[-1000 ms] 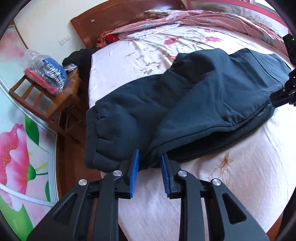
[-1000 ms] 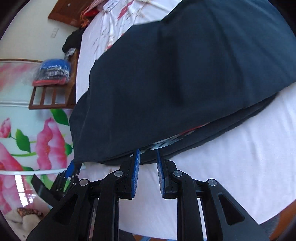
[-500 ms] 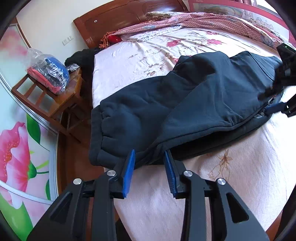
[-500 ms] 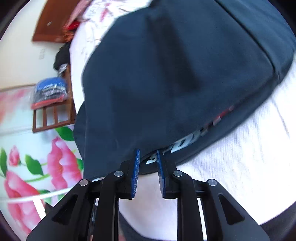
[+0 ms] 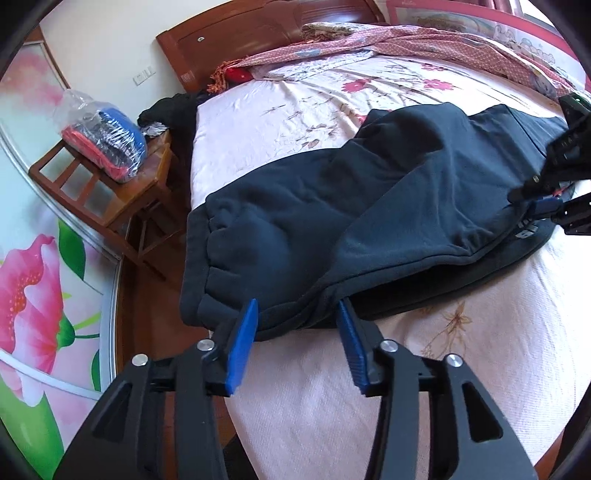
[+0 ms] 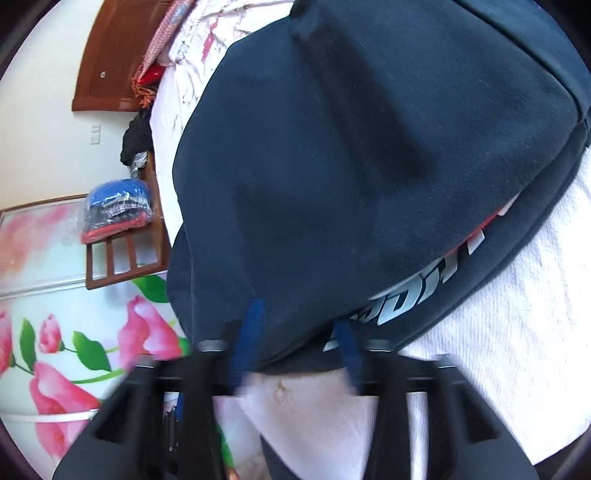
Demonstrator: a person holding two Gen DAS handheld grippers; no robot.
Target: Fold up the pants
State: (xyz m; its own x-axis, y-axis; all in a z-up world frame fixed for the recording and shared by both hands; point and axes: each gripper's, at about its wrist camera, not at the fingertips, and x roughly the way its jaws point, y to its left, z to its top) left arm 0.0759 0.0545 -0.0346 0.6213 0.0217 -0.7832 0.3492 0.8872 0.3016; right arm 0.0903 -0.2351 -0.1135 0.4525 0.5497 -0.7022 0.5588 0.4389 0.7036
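Dark navy pants (image 5: 332, 206) lie folded over on the pink flowered bed (image 5: 280, 99), the waistband end hanging at the bed's left edge. My left gripper (image 5: 297, 341) is open, its blue pads just short of the pants' near hem, holding nothing. My right gripper (image 6: 297, 345) is open at the folded edge of the pants (image 6: 351, 147), next to silver lettering (image 6: 402, 295); the view is blurred. The right gripper also shows at the far right of the left wrist view (image 5: 550, 201), at the fold.
A wooden chair (image 5: 110, 192) with a bagged bundle of clothes (image 5: 103, 144) stands left of the bed. A dark garment (image 5: 166, 110) lies by the wooden headboard (image 5: 258, 33). A pink quilt (image 5: 424, 40) covers the bed's far side. A flowered wardrobe door (image 5: 33, 295) stands at left.
Both grippers have opened and let go of the pants' edge. The left has drawn back slightly; the right has tilted and moved along the fold.
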